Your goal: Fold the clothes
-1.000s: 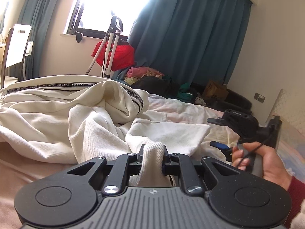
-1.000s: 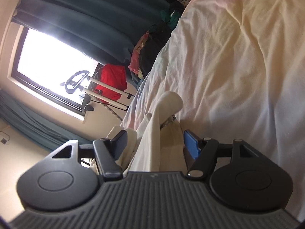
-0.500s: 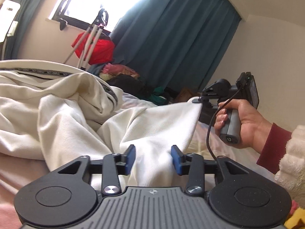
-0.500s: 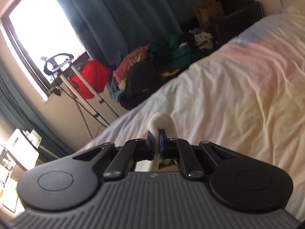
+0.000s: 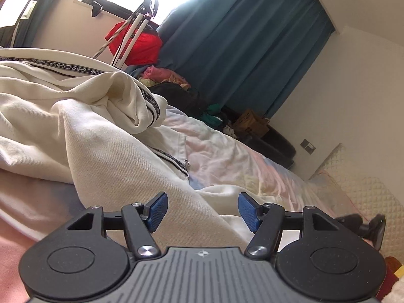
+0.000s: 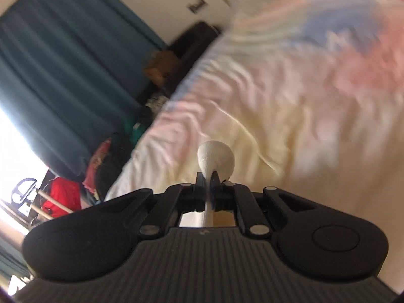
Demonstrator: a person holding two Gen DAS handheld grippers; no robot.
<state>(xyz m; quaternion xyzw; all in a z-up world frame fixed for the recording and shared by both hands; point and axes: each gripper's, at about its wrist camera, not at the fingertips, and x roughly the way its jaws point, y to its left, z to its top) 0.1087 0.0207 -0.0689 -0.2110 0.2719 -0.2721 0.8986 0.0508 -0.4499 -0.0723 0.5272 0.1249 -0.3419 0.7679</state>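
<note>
A cream zip-up garment with black lettered tape lies crumpled on the bed. My left gripper is open, blue pads apart, just above a flat part of the cream cloth, holding nothing. My right gripper is shut on a fold of the cream garment; a rounded bulge of cloth sticks out past its fingertips, over the bed sheet. The right wrist view is motion-blurred. A dark part of the right gripper tool shows at the left view's right edge.
The bed has a pastel pink, yellow and blue sheet. Teal curtains hang at the window. A pile of clothes, a red bag, a white stand and a cardboard box stand beyond the bed.
My left gripper opened and let go of the cloth, then opened wider. My right gripper shut on the cloth and swung down and to the right with it.
</note>
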